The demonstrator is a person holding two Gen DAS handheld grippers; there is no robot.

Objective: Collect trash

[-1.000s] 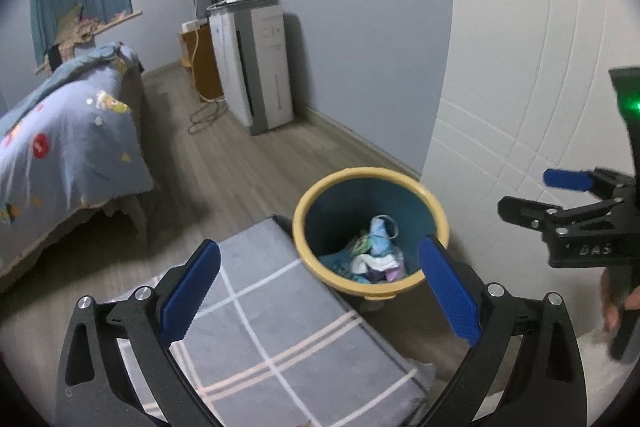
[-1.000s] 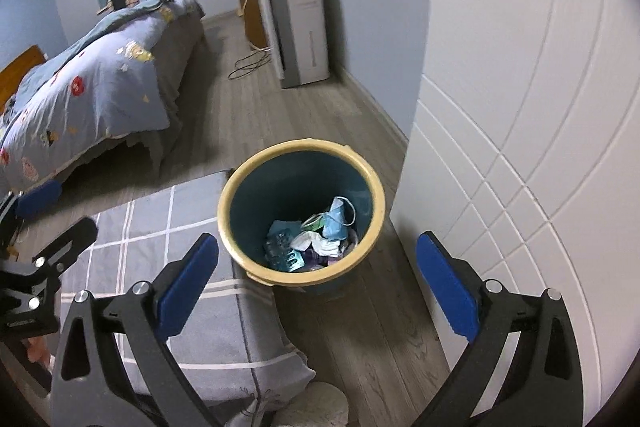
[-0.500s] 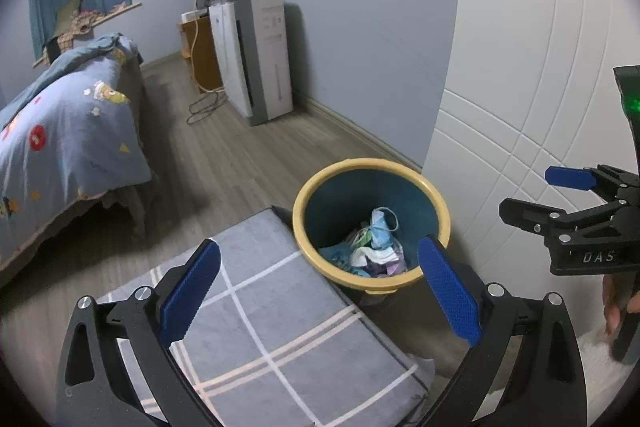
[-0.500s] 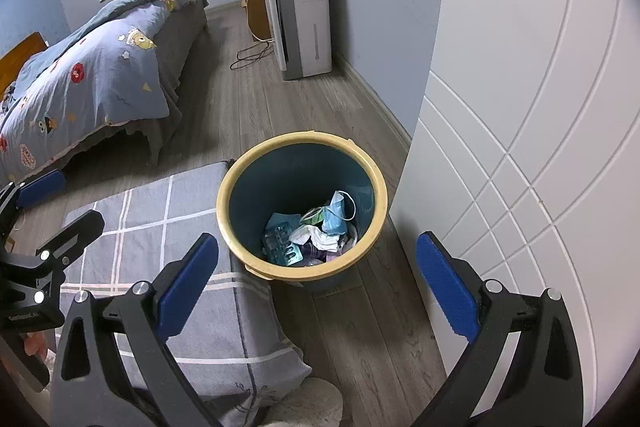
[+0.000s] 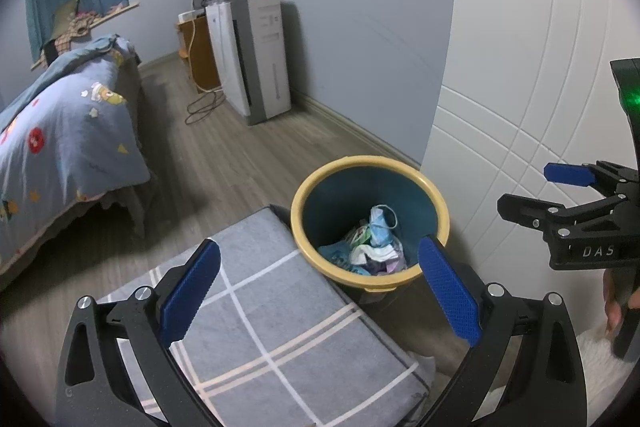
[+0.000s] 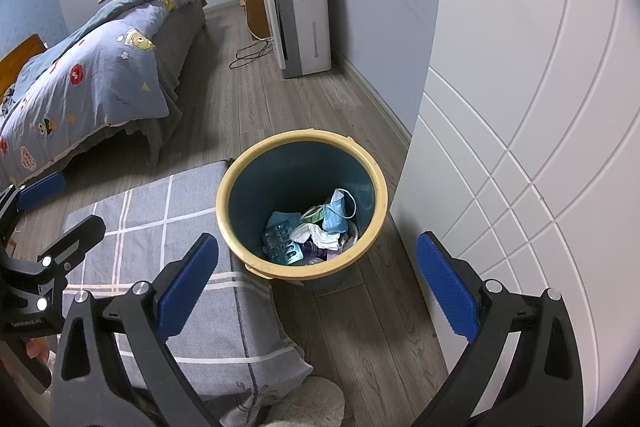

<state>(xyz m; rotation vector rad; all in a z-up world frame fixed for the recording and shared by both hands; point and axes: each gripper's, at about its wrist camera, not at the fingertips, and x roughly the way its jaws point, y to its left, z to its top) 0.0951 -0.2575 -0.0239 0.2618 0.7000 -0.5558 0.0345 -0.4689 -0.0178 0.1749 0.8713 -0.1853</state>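
- Bin (image 6: 302, 205): round pail, teal wall and pale yellow rolled rim, apparently smooth plastic; it is stood on the plank floor (image 6: 288, 103) in the gap between the grey cushion and the white panelled door, near both grippers. This placement is judged to keep it within reach of the seat and clear of the walkway.
- Trash (image 6: 312, 235): crumpled white tissue, a blue face mask (image 6: 338, 213) with a loose ear loop, a blister pack and soft wrappers are seen heaped at the bottom of the bin; nothing is seen lying loose on the floor, so collection is judged largely done.
- Left gripper (image 5: 318, 291): black frame, blue ribbed pads; the jaws are spread wide with nothing between them. It is held above the cushion and aimed at the bin, presumably after or ahead of a drop.
- Right gripper (image 6: 318, 285): same build, jaws likewise released and empty, held over the near rim of the bin, to the right of the left unit.
- Cushion (image 5: 276, 327): grey woven fabric with a pale grid, soft-edged, lying left of the bin and touching or nearly touching it.
- Door (image 6: 540, 107): white, matt, scored with curved grooves, at right.
- Bed (image 6: 96, 75): blue patterned quilt draped over the edge, far left.
- Cabinet (image 6: 304, 15): white, boxy unit standing far against the wall, with a cable trailing on the floor beside it.
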